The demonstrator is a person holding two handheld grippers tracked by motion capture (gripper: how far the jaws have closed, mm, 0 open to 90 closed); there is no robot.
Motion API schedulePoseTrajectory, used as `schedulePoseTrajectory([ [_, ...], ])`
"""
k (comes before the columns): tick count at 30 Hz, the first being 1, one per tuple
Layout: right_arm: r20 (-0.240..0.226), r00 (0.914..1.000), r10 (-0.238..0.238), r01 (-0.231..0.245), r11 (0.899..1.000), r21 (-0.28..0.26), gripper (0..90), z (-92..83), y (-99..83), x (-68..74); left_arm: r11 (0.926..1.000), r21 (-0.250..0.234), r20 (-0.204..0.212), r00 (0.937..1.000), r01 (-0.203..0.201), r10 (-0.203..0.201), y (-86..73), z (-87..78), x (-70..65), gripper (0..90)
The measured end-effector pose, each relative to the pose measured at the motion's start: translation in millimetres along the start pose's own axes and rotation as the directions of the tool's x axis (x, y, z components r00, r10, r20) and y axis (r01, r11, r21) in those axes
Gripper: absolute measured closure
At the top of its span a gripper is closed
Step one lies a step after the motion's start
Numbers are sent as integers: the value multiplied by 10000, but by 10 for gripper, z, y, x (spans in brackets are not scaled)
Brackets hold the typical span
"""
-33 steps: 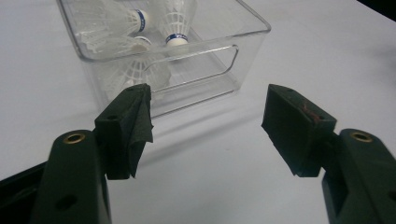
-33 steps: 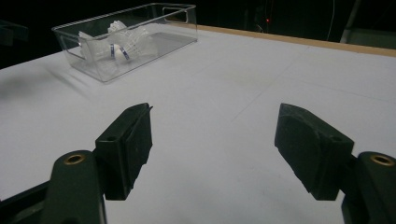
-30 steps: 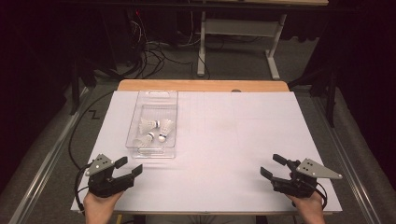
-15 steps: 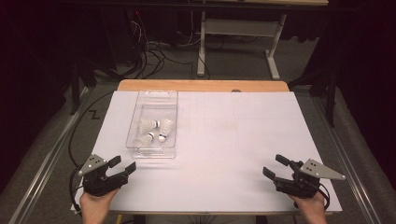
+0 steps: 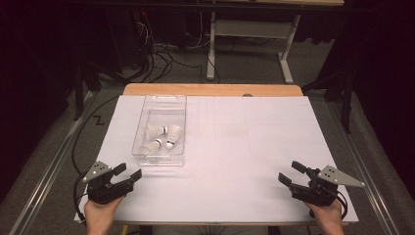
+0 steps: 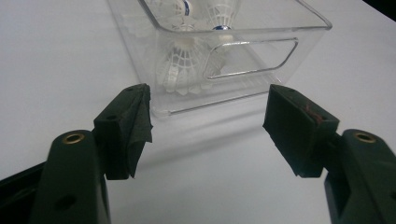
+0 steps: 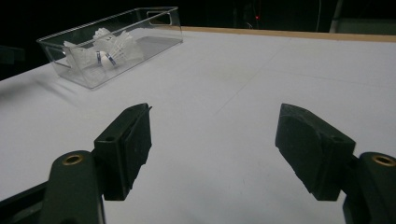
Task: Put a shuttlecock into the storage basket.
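A clear plastic box [image 5: 163,100] stands on the left half of the white table and holds three white shuttlecocks [image 5: 161,137]. My left gripper [image 5: 128,172] rests near the front left corner, open and empty, pointing toward the box's near end. In the left gripper view the box [image 6: 289,51] stands just beyond the spread jaws, shuttlecocks [image 6: 184,65] behind its wall. My right gripper [image 5: 291,173] lies near the front right corner, open with nothing between its jaws. The right gripper view looks across bare table to the box [image 7: 159,16] and the shuttlecocks [image 7: 100,53] far off.
White sheet [image 5: 254,147] covers the table; a wooden edge strip [image 5: 215,89] runs along the far side. A black cable [image 5: 78,147] trails off the left edge. Beyond the table stand a desk frame [image 5: 247,29] and floor cables.
My left gripper has slid back toward the table's front left corner and a little leftward, away from the box. The right gripper has shifted only slightly rightward. Both stay open.
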State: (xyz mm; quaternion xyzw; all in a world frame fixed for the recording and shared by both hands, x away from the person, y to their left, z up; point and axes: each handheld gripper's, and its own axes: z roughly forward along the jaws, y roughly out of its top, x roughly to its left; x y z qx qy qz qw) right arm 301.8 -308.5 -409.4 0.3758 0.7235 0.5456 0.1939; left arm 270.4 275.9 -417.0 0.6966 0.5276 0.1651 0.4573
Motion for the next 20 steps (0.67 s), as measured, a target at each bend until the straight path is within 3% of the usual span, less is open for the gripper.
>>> schedulePoseTrajectory([
  [20,-106,9999,41,-41,10000,2,271,14,0,33,9997,-185,-48,9999,-136,135,-21,-30,-18,326],
])
